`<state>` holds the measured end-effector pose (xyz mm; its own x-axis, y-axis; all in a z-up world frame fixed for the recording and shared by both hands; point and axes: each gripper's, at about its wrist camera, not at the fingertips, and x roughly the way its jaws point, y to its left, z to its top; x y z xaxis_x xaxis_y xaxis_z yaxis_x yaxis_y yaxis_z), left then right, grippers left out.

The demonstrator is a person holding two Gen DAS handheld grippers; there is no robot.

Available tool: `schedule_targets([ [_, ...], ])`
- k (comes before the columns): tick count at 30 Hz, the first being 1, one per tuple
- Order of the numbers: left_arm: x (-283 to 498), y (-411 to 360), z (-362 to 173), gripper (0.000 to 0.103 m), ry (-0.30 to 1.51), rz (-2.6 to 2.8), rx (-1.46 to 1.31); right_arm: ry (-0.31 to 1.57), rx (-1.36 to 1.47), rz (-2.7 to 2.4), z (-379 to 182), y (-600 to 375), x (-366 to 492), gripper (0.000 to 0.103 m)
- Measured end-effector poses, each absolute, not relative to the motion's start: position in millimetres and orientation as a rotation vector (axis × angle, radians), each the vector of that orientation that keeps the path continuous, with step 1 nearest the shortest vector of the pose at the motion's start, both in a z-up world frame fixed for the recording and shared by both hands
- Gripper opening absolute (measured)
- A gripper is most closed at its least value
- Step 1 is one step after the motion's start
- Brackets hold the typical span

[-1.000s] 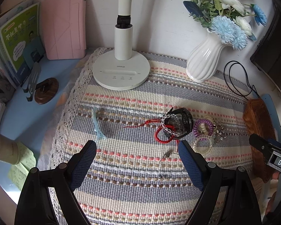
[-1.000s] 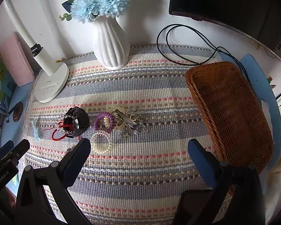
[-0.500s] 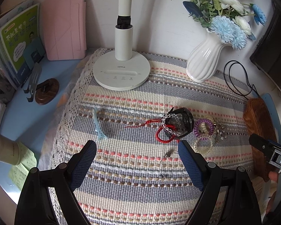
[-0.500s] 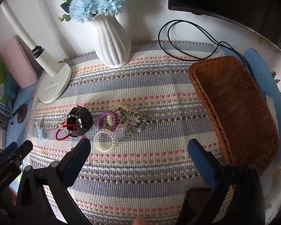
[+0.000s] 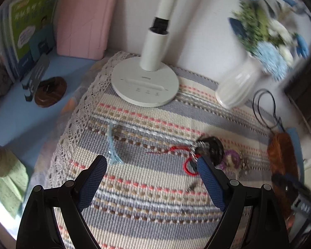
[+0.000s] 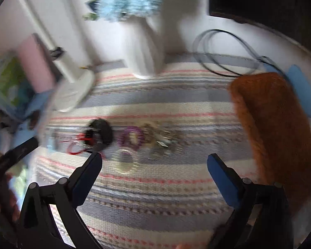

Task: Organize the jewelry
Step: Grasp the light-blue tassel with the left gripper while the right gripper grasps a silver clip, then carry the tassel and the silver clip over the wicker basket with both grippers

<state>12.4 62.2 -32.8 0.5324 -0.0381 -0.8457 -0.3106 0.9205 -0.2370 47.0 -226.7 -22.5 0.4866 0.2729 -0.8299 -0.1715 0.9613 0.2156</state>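
Striped cloth (image 5: pixel 147 188) below — both grippers' fingers (image 5: pixel 93 178) (image 6: pixel 221 176) spread wide, empty, angled downward.

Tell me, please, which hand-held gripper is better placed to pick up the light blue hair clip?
Left. The left hand-held gripper is open, with the light blue hair clip just ahead of its left finger; the right hand-held gripper faces the bracelets instead.

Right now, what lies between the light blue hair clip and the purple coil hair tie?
In the left wrist view, a red cord bracelet and a black item lie between the clip and the tie.
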Motion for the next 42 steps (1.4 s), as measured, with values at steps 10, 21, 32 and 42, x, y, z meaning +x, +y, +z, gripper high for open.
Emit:
schedule_targets([
  [10, 25.0, 122.1, -105.9, 0.064, 1.029, 0.269, -0.556, 0.958, 0.029, 0.401, -62.0, -215.9, 64.0, 0.069],
  [21, 43.9, 95.4, -115.4, 0.011, 0.996, 0.245, -0.455, 1.024, -0.035, 0.386, -96.5, -237.1, 93.1, 0.042],
  [32, 36.8, 83.9, -60.3, 0.010, 0.853, 0.137, -0.523, 1.055, -0.110, 0.504, -111.5, -224.1, 90.0, 0.034],
  [42, 24.6, 60.3, -27.2, 0.011, 0.827, 0.056, -0.518, 1.049, -0.119, 0.503, -91.9, -238.5, 68.9, 0.025],
])
